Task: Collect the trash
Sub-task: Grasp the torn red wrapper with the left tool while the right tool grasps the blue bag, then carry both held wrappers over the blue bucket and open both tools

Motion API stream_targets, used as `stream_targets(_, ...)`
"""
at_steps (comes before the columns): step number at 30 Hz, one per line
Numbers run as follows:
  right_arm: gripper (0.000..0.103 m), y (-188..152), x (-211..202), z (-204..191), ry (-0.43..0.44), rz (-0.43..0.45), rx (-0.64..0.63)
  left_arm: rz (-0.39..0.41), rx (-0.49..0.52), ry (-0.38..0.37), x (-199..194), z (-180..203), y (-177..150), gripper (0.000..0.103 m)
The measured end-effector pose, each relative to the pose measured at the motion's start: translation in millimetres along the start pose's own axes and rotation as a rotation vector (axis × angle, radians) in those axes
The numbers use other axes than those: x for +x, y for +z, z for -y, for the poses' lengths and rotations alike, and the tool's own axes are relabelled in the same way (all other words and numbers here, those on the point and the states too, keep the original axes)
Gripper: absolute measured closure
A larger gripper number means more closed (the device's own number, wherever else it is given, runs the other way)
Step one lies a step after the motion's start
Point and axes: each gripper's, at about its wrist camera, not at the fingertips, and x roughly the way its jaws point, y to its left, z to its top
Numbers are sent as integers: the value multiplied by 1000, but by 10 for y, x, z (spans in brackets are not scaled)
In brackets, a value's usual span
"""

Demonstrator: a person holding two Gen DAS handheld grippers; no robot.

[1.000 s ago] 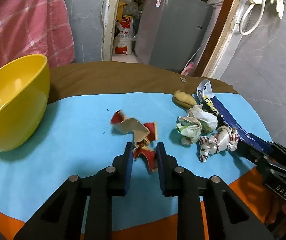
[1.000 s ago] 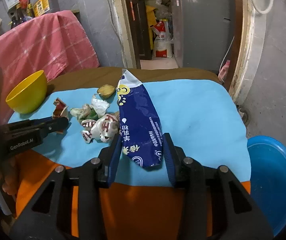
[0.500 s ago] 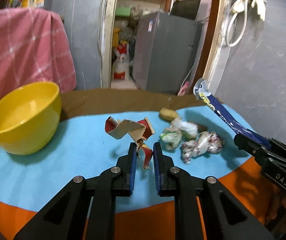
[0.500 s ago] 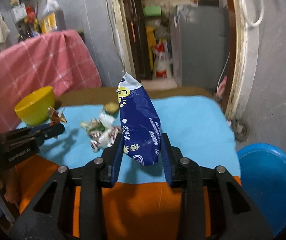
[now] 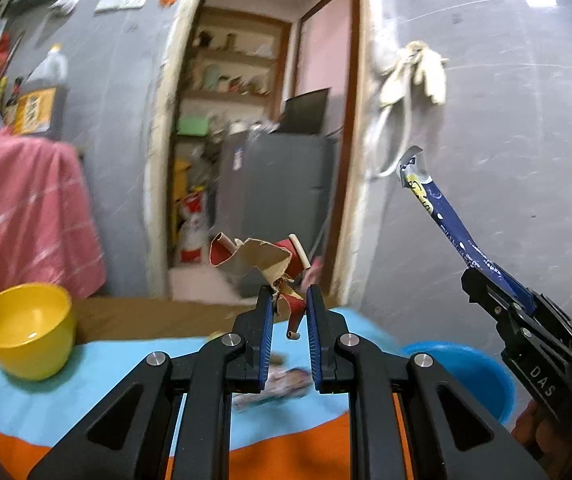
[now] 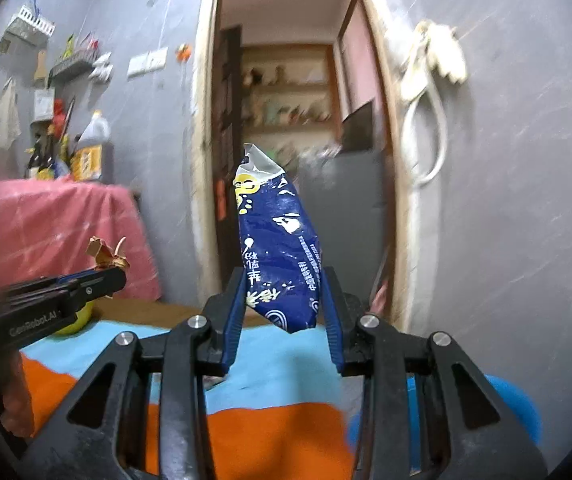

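Observation:
My left gripper (image 5: pixel 289 314) is shut on a torn red and tan cardboard scrap (image 5: pixel 255 260) and holds it high above the table. My right gripper (image 6: pixel 281 300) is shut on a long blue snack wrapper (image 6: pixel 275 240), also lifted in the air. The wrapper (image 5: pixel 442 216) and right gripper (image 5: pixel 498 300) show at the right of the left wrist view. The left gripper (image 6: pixel 117 274) with its scrap (image 6: pixel 105 254) shows at the left of the right wrist view. A blurred crumpled wrapper (image 5: pixel 273 386) lies on the blue cloth (image 5: pixel 85 396) below.
A yellow bowl (image 5: pixel 25 332) stands at the table's left. A blue basin (image 5: pixel 466 376) sits on the floor to the right of the table; it also shows in the right wrist view (image 6: pixel 522 408). A pink cloth (image 5: pixel 17 216) hangs behind. A doorway and grey cabinet (image 5: pixel 269 204) are ahead.
Both grippers have risen and tilted up with their trash, the scrap and the blue wrapper lifted off the table. The view now shows wall and doorway instead of the tabletop.

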Motion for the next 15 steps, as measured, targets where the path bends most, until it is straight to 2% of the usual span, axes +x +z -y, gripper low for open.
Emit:
stream_targets(4, 52, 53, -222, 275, -91, 63, 8, 17, 11, -61, 54, 290, 45, 90)
stream_targets(7, 52, 54, -322, 458, -150, 74, 21, 14, 23, -106, 142, 519, 67, 90)
stream_targets(11, 52, 37, -385, 745, -234, 43, 62, -17, 49, -168, 300, 861, 55, 90)
stream_targets(15, 52, -23, -345, 1013, -309, -38, 110, -88, 64, -236, 489, 1130, 36, 90)
